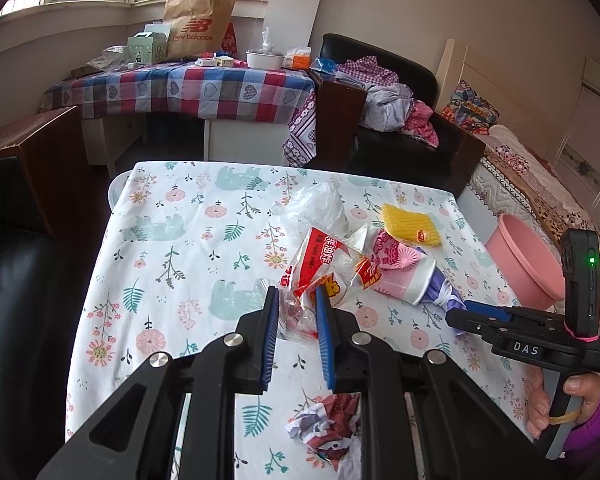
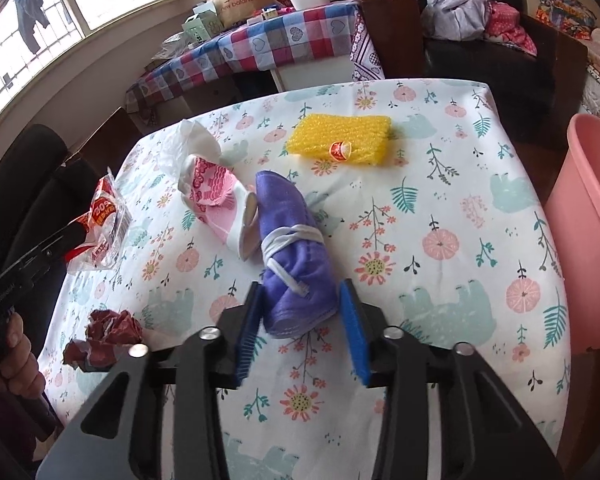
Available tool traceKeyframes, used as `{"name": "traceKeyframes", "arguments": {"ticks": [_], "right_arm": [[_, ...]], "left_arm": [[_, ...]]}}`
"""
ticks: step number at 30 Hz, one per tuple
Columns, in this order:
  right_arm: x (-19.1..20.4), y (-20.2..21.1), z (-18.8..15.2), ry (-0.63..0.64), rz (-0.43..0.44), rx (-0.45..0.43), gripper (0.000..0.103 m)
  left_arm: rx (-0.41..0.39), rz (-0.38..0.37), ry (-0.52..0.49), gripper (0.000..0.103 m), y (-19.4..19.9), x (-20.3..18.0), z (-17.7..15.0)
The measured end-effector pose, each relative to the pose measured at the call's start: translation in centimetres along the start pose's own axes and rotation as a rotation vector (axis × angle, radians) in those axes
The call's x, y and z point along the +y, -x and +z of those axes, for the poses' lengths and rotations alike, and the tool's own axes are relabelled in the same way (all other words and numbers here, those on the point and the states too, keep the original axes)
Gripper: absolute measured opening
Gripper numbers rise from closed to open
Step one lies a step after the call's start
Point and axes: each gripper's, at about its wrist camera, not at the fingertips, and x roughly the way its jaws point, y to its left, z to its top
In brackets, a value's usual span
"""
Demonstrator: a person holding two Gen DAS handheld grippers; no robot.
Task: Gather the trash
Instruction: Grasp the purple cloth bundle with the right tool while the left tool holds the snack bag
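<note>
Trash litters the floral table (image 2: pixel 440 184): the left tongs (image 1: pixel 297 300) pinch a clear snack wrapper (image 1: pixel 324 264) at the left, a crumpled red paper (image 2: pixel 108 332) lies near, the right tongs (image 2: pixel 302 300) gape around a tied purple towel (image 2: pixel 292 240), and a pink bin (image 2: pixel 592 240) stands right.

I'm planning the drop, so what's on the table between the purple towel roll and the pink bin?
Nothing: in the right wrist view, only bare floral tablecloth lies between the purple towel roll and the pink bin.
</note>
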Motion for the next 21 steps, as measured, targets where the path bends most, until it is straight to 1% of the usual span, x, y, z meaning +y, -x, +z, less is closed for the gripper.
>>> {"name": "traceKeyframes", "arguments": {"ticks": [11,21], "right_arm": [[1.1,2.6,-1.5,0.056,-0.006,-0.047,0.037],[1.1,5.7,-2.4,0.062,-0.006,-0.111,0.037]], "left_arm": [[-0.02,-0.01,-0.021,0.017,1.4,-1.1,0.0],[-0.033,-0.022,-0.037,0.017,2.1,-2.4,0.1]]}}
